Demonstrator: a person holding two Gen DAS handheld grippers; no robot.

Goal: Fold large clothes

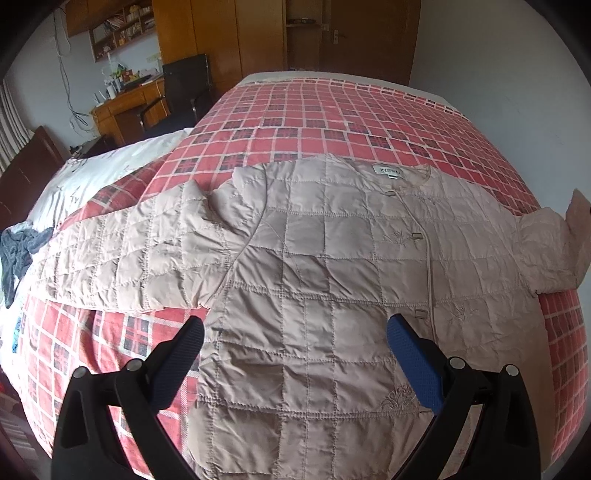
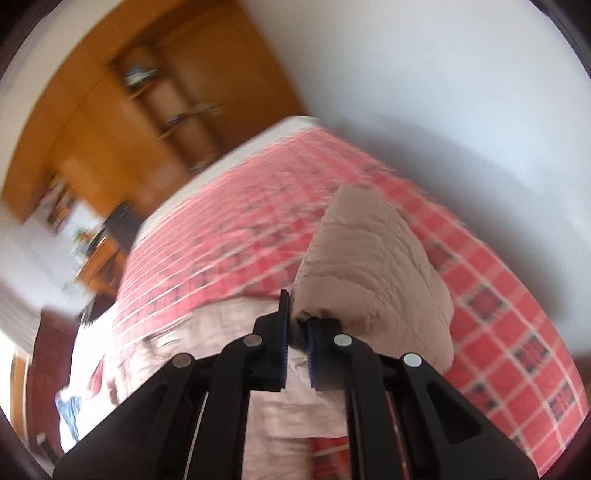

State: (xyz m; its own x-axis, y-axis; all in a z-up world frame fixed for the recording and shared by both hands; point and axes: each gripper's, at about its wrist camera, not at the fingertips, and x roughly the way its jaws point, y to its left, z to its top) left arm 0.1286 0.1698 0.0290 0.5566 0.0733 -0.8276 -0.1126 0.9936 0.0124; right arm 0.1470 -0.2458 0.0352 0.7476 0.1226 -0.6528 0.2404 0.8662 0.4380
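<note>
A beige quilted jacket lies front-up on the red checked bedspread, collar away from me. Its left sleeve stretches flat to the left. My left gripper hovers open above the lower front of the jacket, nothing between its fingers. The right sleeve is raised at the right edge of the left wrist view. In the blurred right wrist view, my right gripper is shut on the cuff end of that sleeve, which bulges up beyond the fingers.
A white quilt and a dark grey cloth lie at the bed's left side. Beyond stand a wooden desk, a black chair and a wooden wardrobe. A white wall borders the right.
</note>
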